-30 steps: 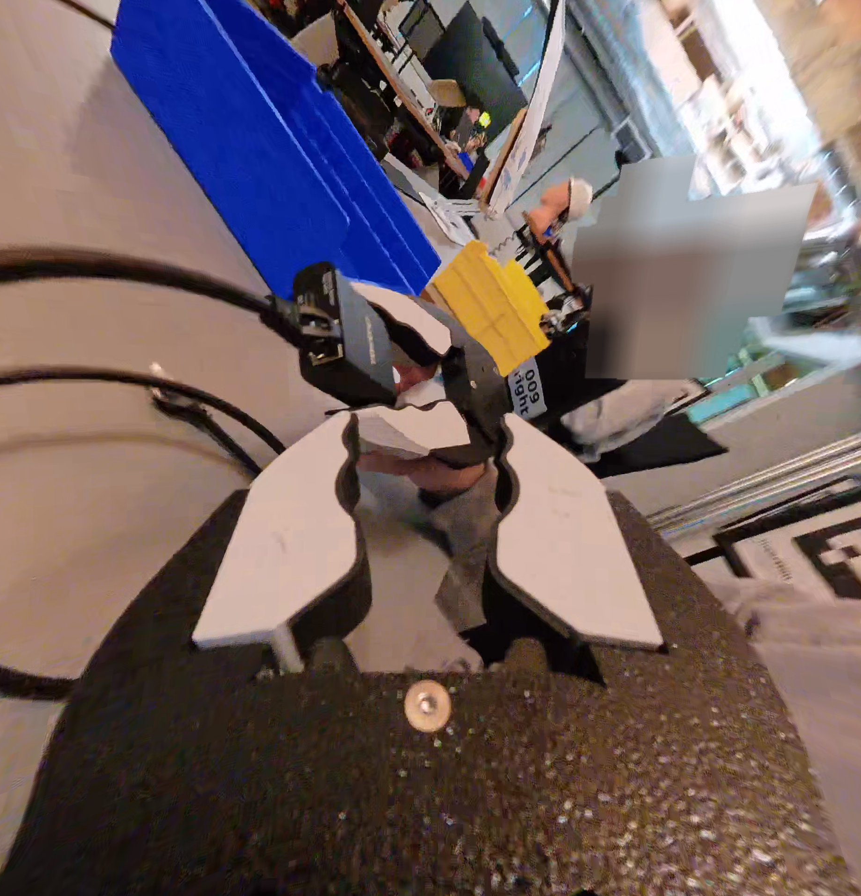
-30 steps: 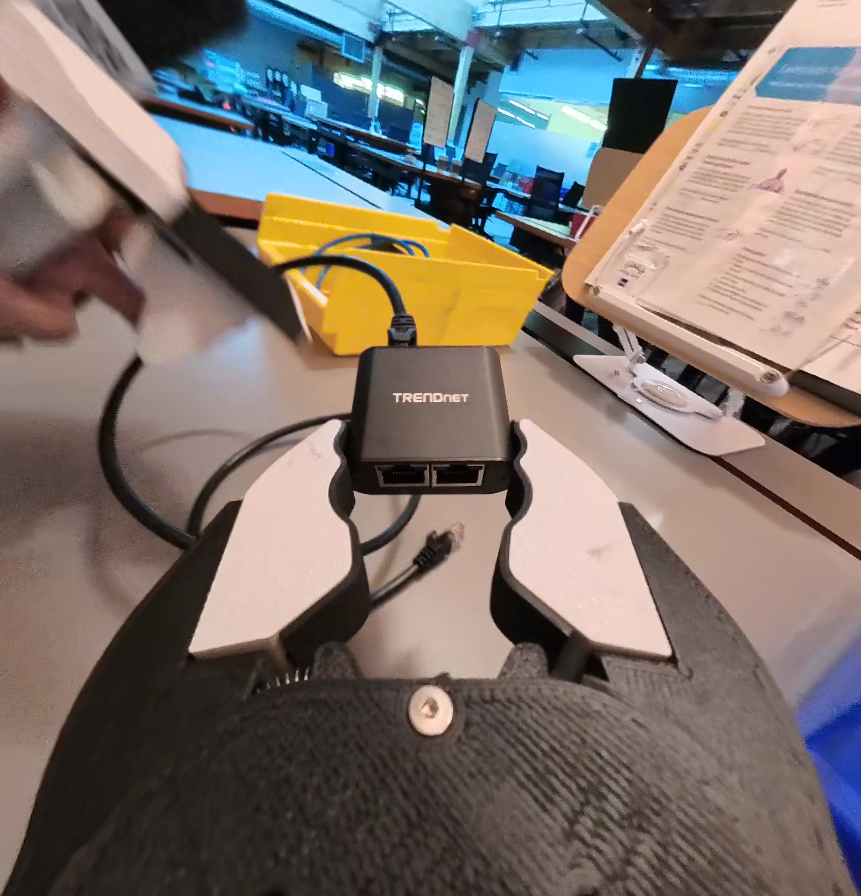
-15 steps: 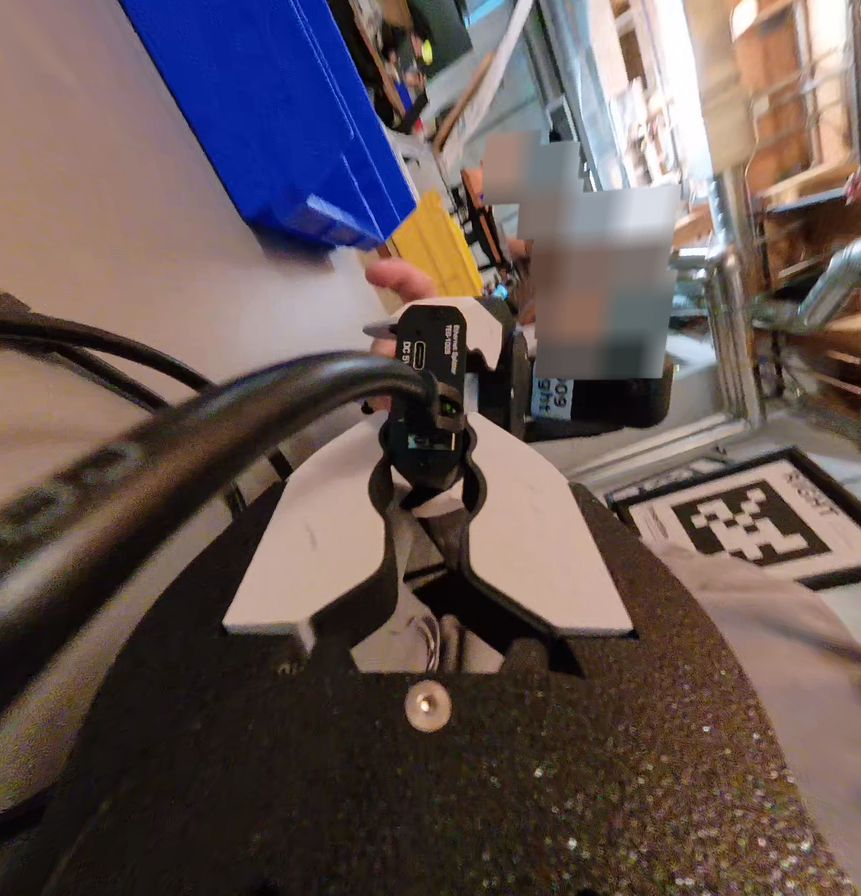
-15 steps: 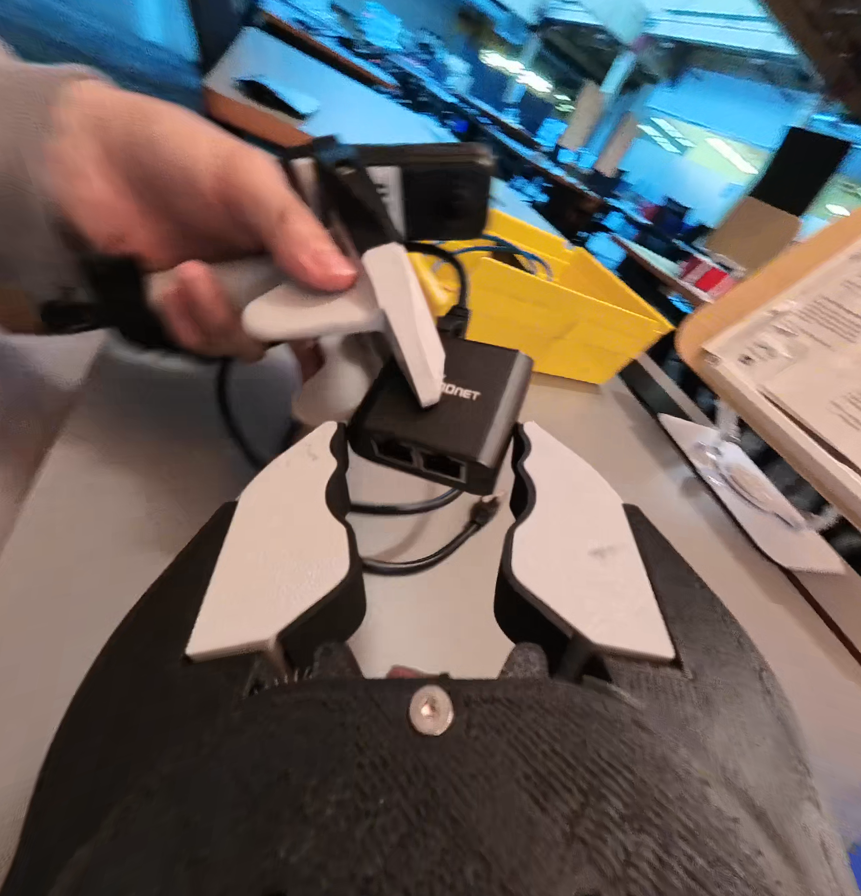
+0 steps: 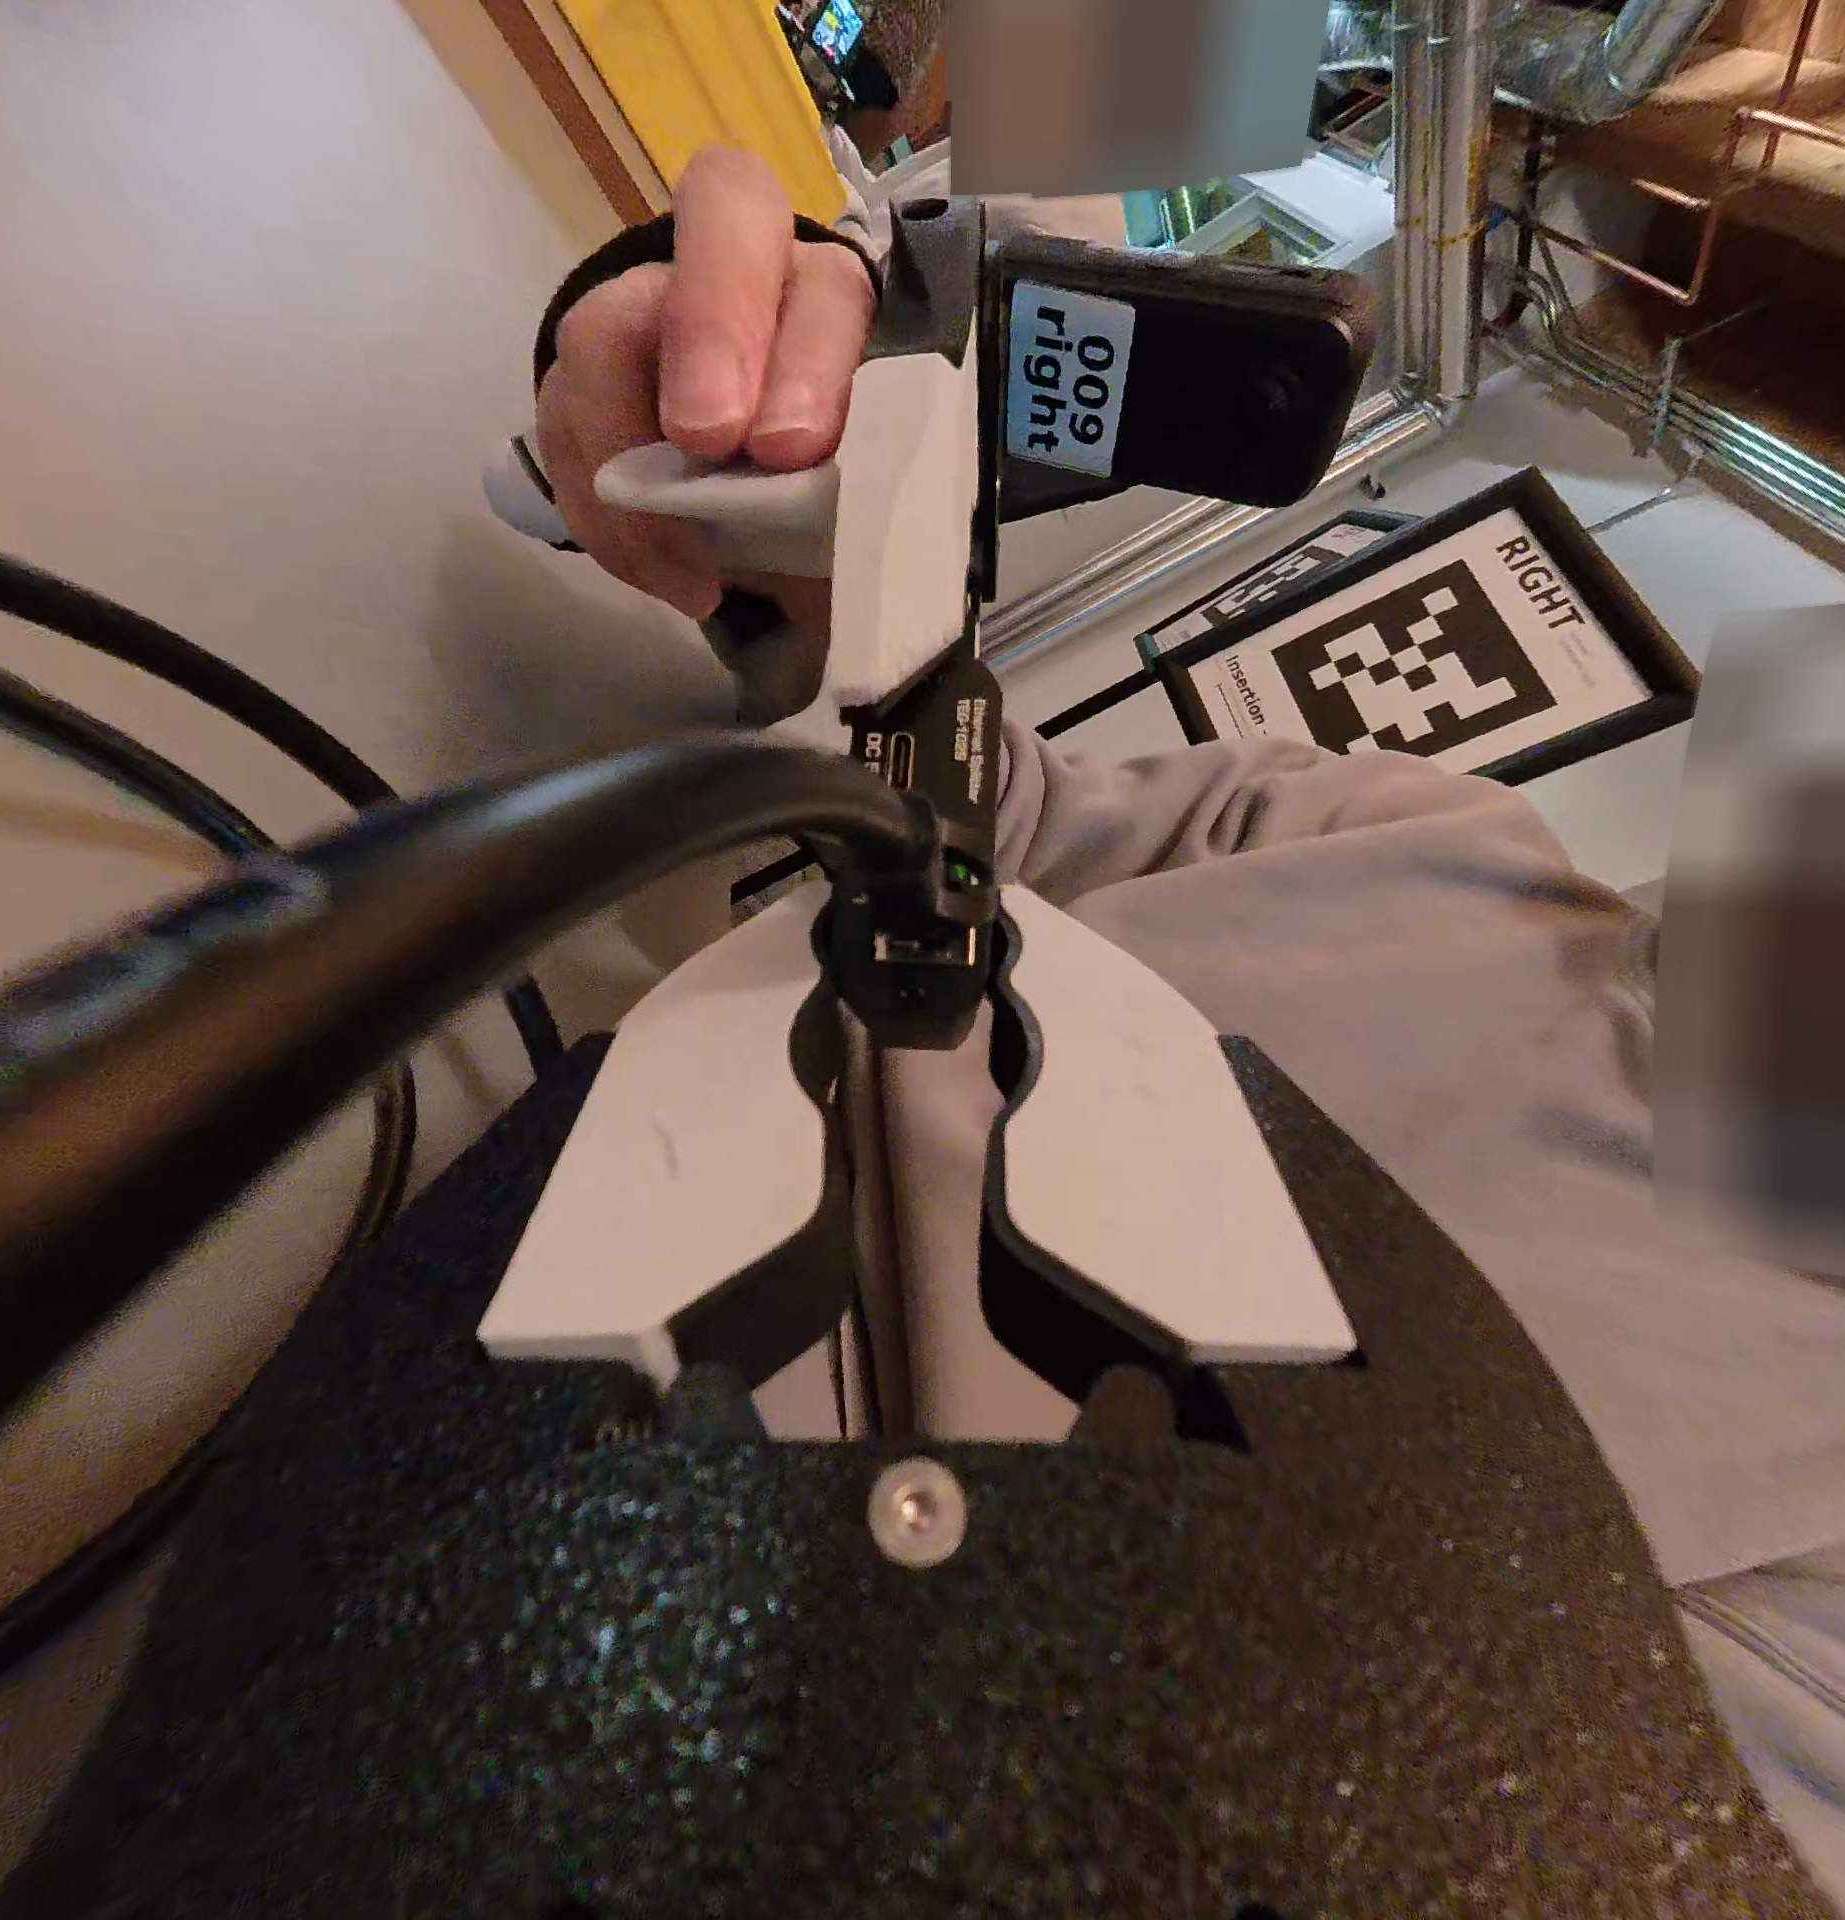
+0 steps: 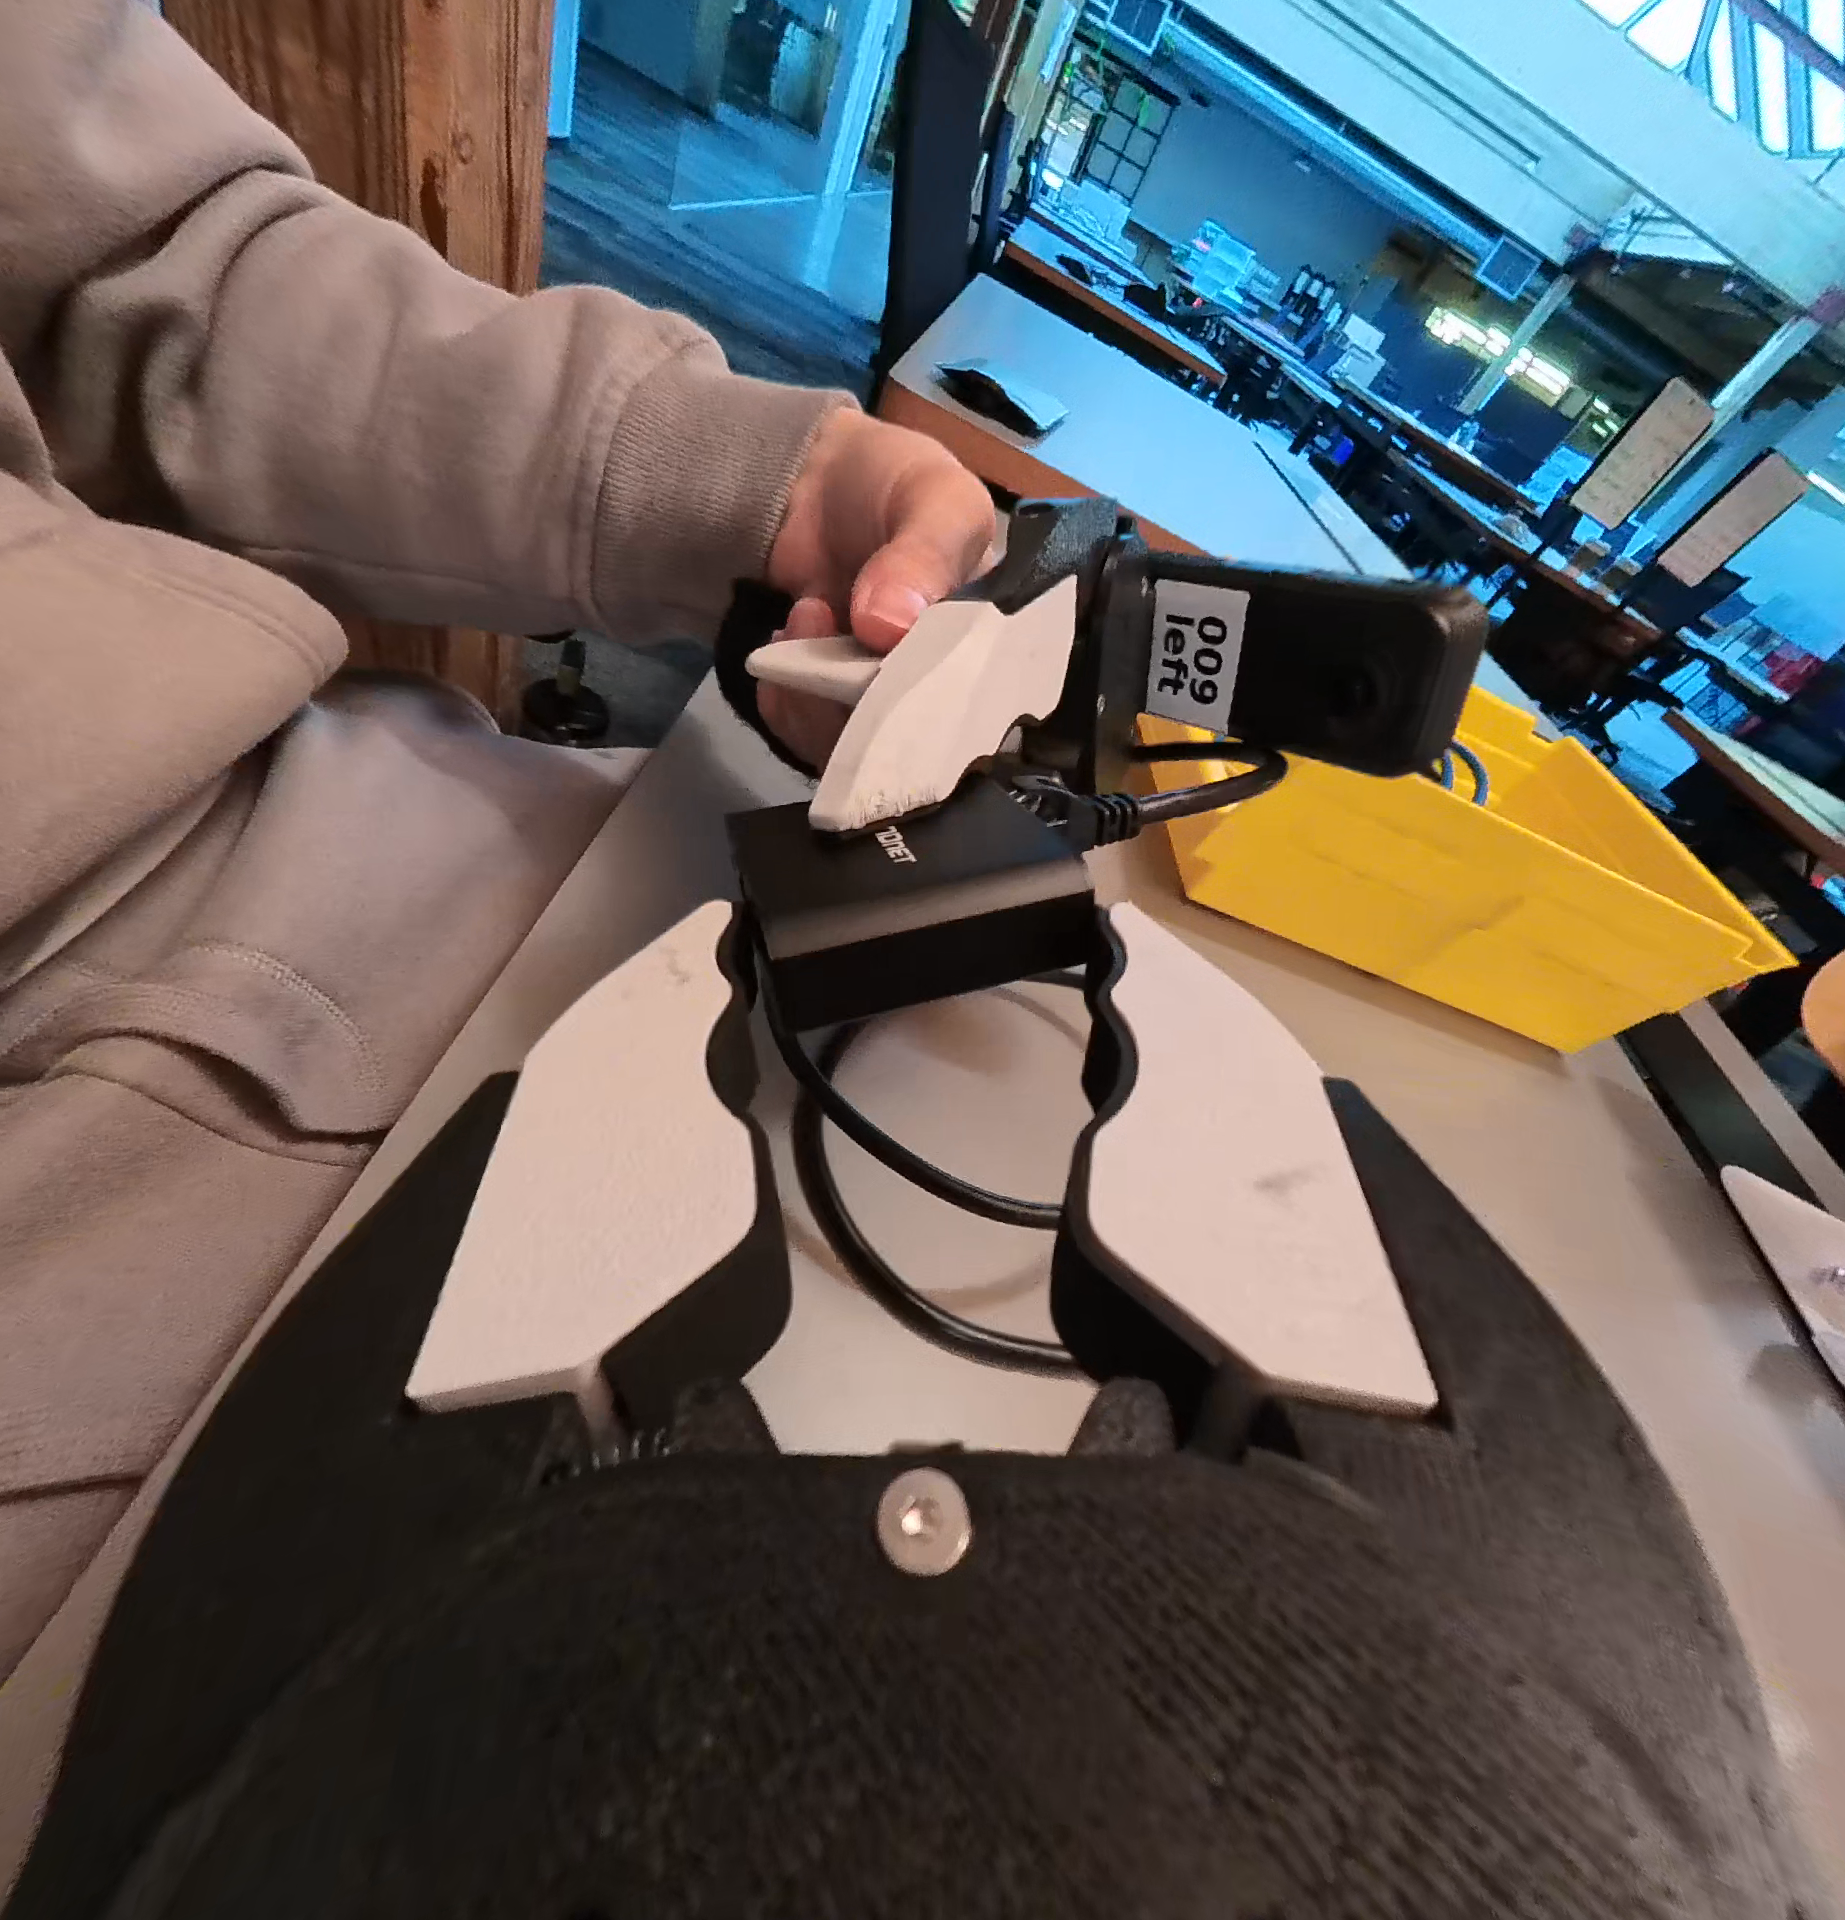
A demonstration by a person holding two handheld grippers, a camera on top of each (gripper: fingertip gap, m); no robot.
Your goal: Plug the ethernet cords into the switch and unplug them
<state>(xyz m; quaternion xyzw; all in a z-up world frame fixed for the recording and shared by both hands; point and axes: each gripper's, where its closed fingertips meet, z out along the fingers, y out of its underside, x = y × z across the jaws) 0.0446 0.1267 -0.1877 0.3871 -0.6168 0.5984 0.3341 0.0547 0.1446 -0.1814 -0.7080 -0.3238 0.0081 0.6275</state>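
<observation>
The small black switch (image 6: 897,883) is held above the table between both grippers. My right gripper (image 6: 918,925) is shut on its two sides. My left gripper (image 5: 913,940) is shut on it across its flat faces; in the right wrist view one of its white fingers (image 6: 928,727) lies on the switch's top. In the left wrist view the switch (image 5: 928,987) is edge-on. A black ethernet cord (image 5: 482,894) is plugged into its far side (image 6: 1136,810), next to an empty port. A second black cord (image 6: 876,1174) lies looped on the table below.
A yellow bin (image 6: 1417,904) stands on the grey table (image 6: 1469,1195) just beyond the switch. The person's grey sleeves fill the left of the right wrist view (image 6: 274,468). A framed marker card (image 5: 1417,665) lies past the table edge.
My left gripper came in from the left and closed on the switch, which my right gripper kept holding. The switch was lifted and turned, and both views swung round.
</observation>
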